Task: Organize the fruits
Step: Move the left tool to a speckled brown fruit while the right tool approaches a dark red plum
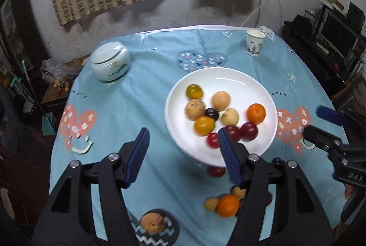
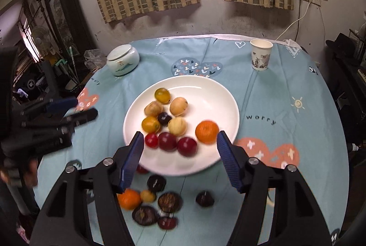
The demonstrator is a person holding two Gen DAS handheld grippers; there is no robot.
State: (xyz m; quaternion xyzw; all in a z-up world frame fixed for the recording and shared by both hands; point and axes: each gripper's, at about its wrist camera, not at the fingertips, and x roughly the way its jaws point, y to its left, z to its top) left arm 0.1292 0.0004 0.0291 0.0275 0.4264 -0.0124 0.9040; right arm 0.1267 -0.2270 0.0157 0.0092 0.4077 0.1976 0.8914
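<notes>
A white plate (image 1: 228,76) (image 2: 205,90) sits mid-table and holds several fruits: an orange (image 1: 256,113) (image 2: 207,131), dark red plums (image 1: 248,130) (image 2: 187,146), yellow and tan fruits (image 1: 220,100) (image 2: 178,106). More fruit lies loose on the cloth near me: an orange (image 1: 228,205) (image 2: 128,199), a plum (image 1: 216,171), dark round fruits (image 2: 169,202). My left gripper (image 1: 183,154) is open and empty above the plate's near-left edge. My right gripper (image 2: 179,159) is open and empty above the plate's near rim.
A lidded ceramic jar (image 1: 110,61) (image 2: 122,59) stands at the back left, a paper cup (image 1: 255,42) (image 2: 260,54) at the back right. A tan fruit (image 1: 152,222) lies on a dark coaster near the front edge. The table is round with a blue cloth.
</notes>
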